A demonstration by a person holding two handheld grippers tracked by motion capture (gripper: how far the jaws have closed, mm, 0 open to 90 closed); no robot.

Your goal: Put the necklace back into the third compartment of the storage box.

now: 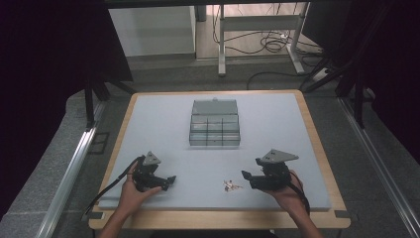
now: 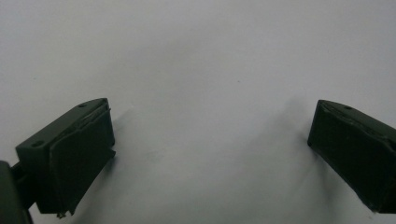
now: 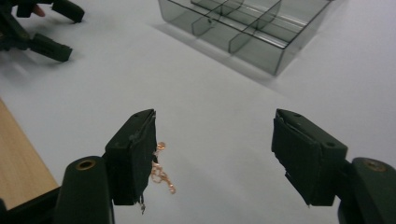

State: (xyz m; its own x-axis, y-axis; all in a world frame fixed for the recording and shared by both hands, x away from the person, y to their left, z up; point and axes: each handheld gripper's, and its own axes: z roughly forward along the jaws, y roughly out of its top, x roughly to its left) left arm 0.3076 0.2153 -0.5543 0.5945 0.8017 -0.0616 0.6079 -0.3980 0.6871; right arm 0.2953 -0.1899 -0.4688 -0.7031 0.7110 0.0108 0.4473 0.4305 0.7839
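Note:
A small copper-coloured chain [image 1: 231,186] lies in a loose heap on the grey mat [image 1: 163,129], near the front edge. In the right gripper view the chain [image 3: 161,175] rests beside the inner face of the left jaw, partly hidden behind it. My right gripper [image 1: 247,179] [image 3: 215,121] is open and sits just right of the chain, holding nothing. At the front left of the mat my left gripper [image 1: 168,182] [image 2: 212,116] is open over bare mat. A clear compartment box [image 1: 215,130] [image 3: 247,28] stands at the mat's middle with its lid up.
The mat covers a wooden table [image 1: 317,144], whose edge [image 3: 18,158] runs close to the chain. My left gripper [image 3: 74,35] appears far off in the right gripper view. Beyond the table are desk legs and cables [image 1: 267,42] on the floor.

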